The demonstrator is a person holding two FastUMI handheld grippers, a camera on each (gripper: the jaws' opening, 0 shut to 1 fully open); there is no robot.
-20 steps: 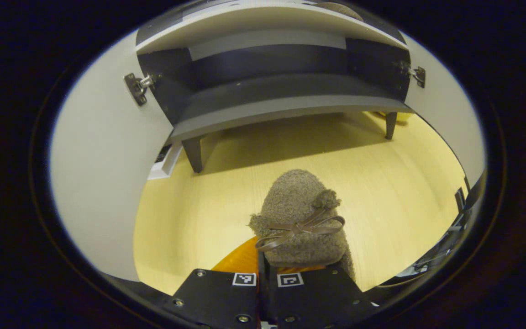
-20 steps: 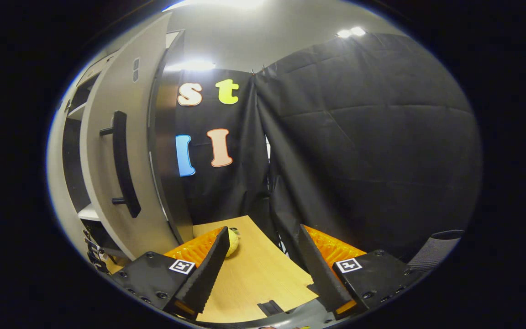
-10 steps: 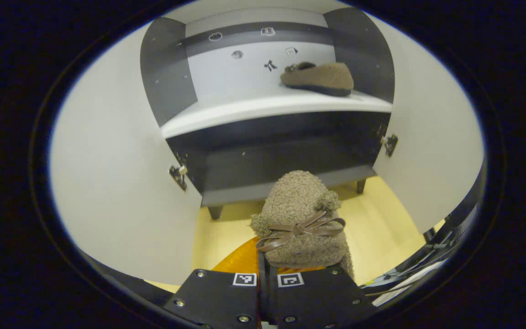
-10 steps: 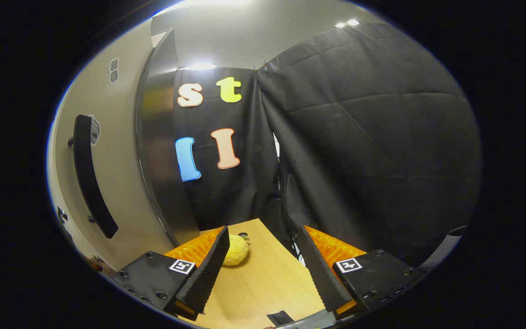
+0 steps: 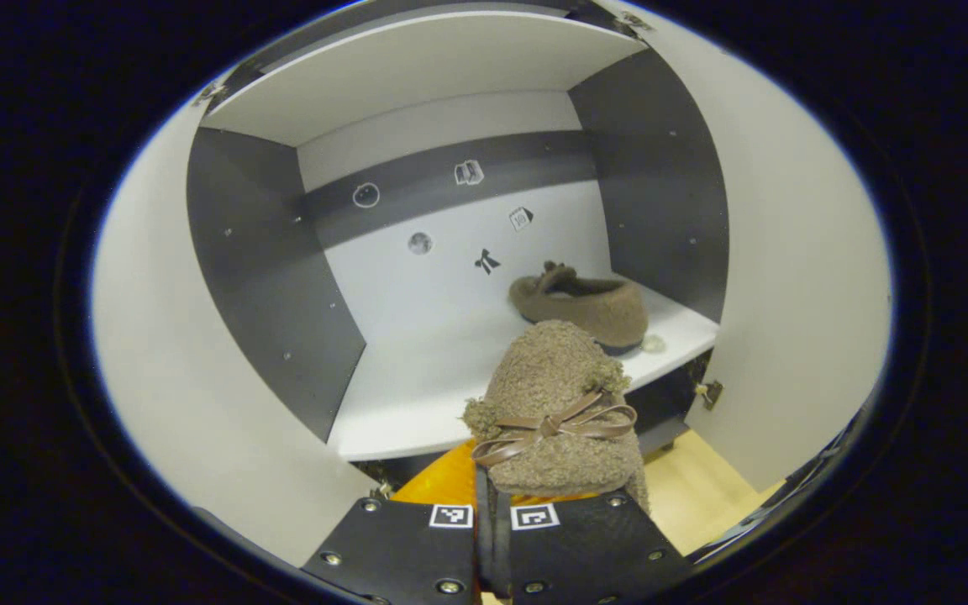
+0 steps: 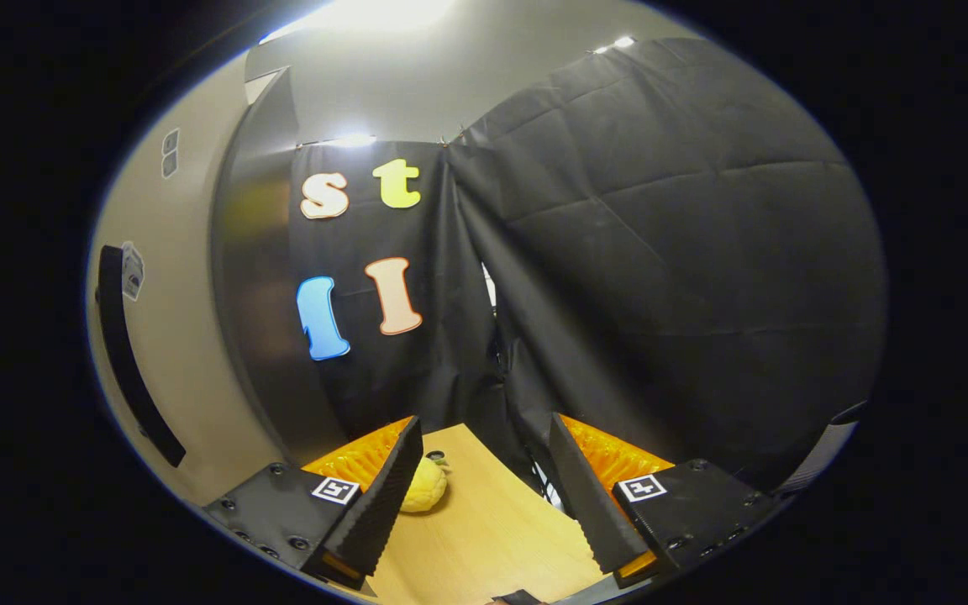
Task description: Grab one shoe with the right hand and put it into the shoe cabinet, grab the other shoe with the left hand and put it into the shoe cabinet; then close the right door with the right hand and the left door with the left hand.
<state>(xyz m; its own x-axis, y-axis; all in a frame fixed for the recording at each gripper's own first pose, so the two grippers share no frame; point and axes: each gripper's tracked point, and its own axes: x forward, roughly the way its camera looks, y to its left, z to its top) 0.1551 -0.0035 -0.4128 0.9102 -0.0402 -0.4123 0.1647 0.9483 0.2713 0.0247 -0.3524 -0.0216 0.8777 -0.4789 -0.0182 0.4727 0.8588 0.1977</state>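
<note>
1. My left gripper [image 5: 497,504] is clamped on the heel end of a fuzzy brown shoe [image 5: 555,412]; the two fingers are pressed close with the shoe's back edge pinched between them
2. That shoe points away from the fingers, toe forward, with its thin brown bow [image 5: 551,424] lying just ahead of the fingertips
3. Ahead of the fingers I see the open shoe cabinet [image 5: 257,277]; the held shoe's toe overlaps the front edge of the white shelf [image 5: 417,386], though I cannot tell whether it touches the shelf
4. The other shoe [image 5: 581,302] already lies on that shelf, ahead and slightly right of the fingers, side on, near the cabinet's right inner wall
5. The left door [image 5: 173,378] stands open on the left of the fingers, and the right door [image 5: 795,277] stands open on their right
6. A small pale scrap [image 5: 654,342] sits on the shelf just beside the resting shoe; I cannot tell what it is
7. My right gripper [image 6: 484,496] has its fingers spread wide apart with nothing between them
8. Below and between the right fingers lies a light wooden floor [image 6: 492,538]; a yellow round object [image 6: 423,496] rests on it just beside the left finger
9. Left of the right fingers I see a pale door face with a dark bar handle [image 6: 127,353]
10. Straight ahead of the right fingers hangs the black cloth wall [image 6: 660,277]
</note>
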